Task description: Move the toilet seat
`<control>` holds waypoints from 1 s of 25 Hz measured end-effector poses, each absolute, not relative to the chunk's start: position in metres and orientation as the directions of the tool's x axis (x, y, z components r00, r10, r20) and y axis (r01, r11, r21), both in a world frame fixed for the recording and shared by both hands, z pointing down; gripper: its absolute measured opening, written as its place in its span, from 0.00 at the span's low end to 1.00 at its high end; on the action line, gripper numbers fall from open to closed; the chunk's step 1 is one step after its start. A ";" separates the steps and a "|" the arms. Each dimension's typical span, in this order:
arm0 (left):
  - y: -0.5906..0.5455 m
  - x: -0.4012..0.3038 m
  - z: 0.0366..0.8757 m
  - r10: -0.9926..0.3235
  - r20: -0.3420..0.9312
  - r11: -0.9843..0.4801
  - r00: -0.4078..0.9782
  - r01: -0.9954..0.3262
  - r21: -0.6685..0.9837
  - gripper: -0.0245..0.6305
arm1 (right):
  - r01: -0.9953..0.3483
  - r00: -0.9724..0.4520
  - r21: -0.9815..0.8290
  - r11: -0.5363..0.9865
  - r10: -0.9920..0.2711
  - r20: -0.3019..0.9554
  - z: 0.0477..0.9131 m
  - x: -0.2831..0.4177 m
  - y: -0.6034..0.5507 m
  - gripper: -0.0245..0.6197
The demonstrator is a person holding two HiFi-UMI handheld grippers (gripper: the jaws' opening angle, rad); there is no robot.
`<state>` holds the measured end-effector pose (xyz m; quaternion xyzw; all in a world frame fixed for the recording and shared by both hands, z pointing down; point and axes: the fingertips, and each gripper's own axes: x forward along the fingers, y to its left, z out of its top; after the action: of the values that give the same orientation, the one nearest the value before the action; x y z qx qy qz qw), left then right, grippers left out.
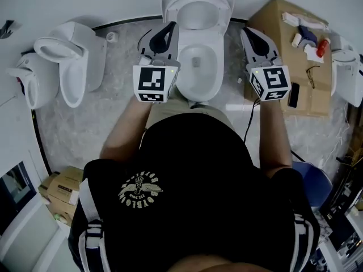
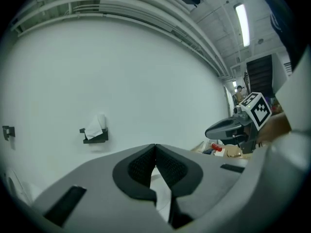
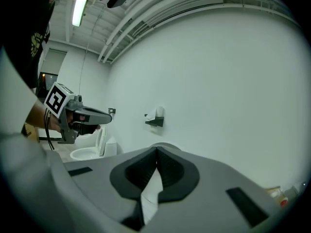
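Black T-shirt fabric fills the bottom of the head view. It bears a pale winged emblem whose lettering lies upside down and is too small to read with certainty.

Above it, the left gripper and right gripper reach toward the top of the frame on either side of a white toilet. Each carries a cube with black-and-white square markers. Both grippers have their jaws pressed together with nothing between the pads, and neither touches the toilet.

The toilet seat stands raised at top centre, behind the open bowl.

A second toilet sits at upper left, with another white fixture just beside it at the frame's edge. At upper right a cardboard box holds a red-capped bottle, spectacles and a black phone. More cardboard boxes lie at lower left and a blue bin at lower right.

On the white wall, a black holder with tissue is mounted.
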<state>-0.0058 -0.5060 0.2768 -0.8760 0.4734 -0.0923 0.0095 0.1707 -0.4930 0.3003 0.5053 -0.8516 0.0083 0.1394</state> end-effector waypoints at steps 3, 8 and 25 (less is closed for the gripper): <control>-0.482 -0.003 0.263 -0.827 0.139 -0.560 0.544 -0.817 -0.134 0.07 | -0.862 -0.449 0.140 0.487 -0.862 0.235 0.288 0.171 -0.474 0.09; -0.460 -0.002 0.250 -0.829 0.128 -0.558 0.544 -0.818 -0.139 0.07 | -0.873 -0.441 0.118 0.473 -0.869 0.222 0.279 0.179 -0.450 0.08; -0.521 0.003 0.263 -0.782 0.181 -0.622 0.596 -0.763 -0.176 0.07 | -0.902 -0.388 0.092 0.422 -0.886 0.255 0.282 0.172 -0.475 0.08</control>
<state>0.0029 -0.5206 0.2634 -0.8925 0.4327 -0.1207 0.0402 0.1719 -0.4752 0.2821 0.5367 -0.8326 0.0307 0.1334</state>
